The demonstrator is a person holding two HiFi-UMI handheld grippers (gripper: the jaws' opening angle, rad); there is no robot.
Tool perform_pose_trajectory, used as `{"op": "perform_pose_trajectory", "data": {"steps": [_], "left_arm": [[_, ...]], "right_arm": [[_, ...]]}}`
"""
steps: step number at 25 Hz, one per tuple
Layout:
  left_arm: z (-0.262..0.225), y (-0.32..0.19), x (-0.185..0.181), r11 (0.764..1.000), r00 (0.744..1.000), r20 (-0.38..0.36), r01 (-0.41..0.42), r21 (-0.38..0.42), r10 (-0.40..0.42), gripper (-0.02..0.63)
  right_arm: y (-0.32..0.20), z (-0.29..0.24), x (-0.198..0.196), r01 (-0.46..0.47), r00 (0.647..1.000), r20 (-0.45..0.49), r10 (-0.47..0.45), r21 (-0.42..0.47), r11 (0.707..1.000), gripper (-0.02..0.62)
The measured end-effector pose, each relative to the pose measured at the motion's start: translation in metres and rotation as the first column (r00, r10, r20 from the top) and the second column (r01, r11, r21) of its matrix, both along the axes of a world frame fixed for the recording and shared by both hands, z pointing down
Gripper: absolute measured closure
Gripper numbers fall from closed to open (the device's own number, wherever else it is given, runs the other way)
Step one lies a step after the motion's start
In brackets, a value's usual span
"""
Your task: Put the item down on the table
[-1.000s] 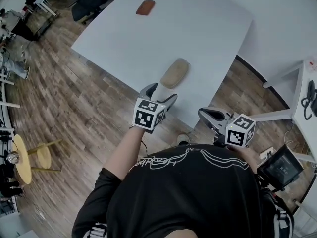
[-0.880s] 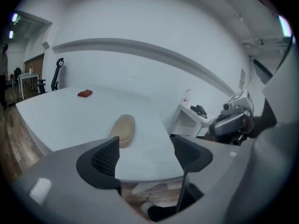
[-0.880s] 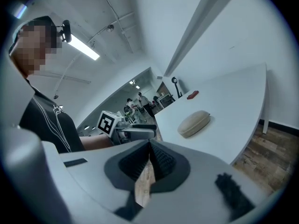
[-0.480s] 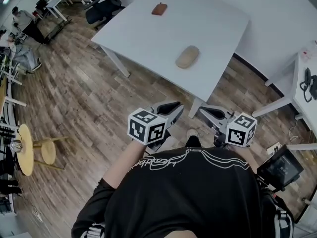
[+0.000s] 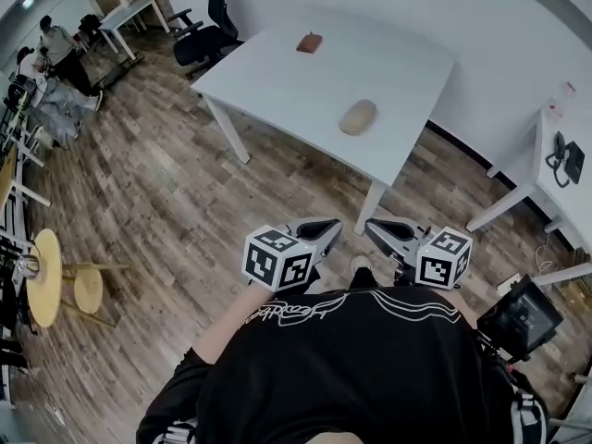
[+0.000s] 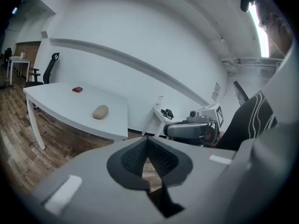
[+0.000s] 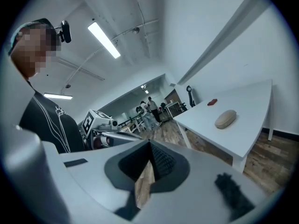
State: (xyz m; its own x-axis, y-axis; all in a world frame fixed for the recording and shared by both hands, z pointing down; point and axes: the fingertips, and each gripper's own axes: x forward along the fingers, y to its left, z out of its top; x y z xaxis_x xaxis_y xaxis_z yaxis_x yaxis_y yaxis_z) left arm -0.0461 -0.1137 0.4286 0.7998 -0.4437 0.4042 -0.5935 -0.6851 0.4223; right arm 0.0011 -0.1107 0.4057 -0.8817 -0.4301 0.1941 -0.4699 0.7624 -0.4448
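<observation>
Mostly illegible shirt script point(image 5: 351, 305), tan case point(image 5: 358, 117) on table point(image 5: 277, 72)

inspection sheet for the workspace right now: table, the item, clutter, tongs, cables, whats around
surface: white table, mostly bare, standing well ahead of the person.
job's things: tan oval item lies on the table near its front edge, nothing touching it.
clutter: small red-brown item at the table's far side.
tongs: left tongs shut, empty; right tongs shut, empty; both held close to the person's chest, off the table.
cables: nothing seen.
surroundings: wood floor, office chair, side desk with a phone, people at far left.
</observation>
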Motion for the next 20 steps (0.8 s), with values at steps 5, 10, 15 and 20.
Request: {"op": "perform_pose_trajectory", "data": {"steps": [5, 10, 15, 20], "left_arm": [[-0.013, 0.020, -0.001, 0.999, 0.999, -0.051, -0.016, 0.048, 0.019, 0.601], [-0.017, 0.030, 0.000, 0.998, 0.997, -0.069, -0.024, 0.058, 0.028, 0.601], [-0.012, 0.035, 0.006, 0.999, 0.997, -0.075, -0.025, 0.040, 0.027, 0.603], [-0.014, 0.037, 0.017, 0.999, 0.991, -0.127, -0.040, 0.031, 0.043, 0.601]], "right_arm": [[0.019, 0.006, -0.006, -0.009, 1.000, -0.022, 0.009, -0.019, 1.000, 0.589], [0.026, 0.008, -0.007, -0.023, 0.999, -0.034, 0.022, -0.021, 1.000, 0.589], [0.035, 0.015, 0.005, -0.047, 0.998, -0.049, 0.045, -0.036, 0.998, 0.589], [0.036, 0.019, 0.015, -0.062, 0.997, -0.046, 0.060, -0.043, 0.997, 0.589]]}}
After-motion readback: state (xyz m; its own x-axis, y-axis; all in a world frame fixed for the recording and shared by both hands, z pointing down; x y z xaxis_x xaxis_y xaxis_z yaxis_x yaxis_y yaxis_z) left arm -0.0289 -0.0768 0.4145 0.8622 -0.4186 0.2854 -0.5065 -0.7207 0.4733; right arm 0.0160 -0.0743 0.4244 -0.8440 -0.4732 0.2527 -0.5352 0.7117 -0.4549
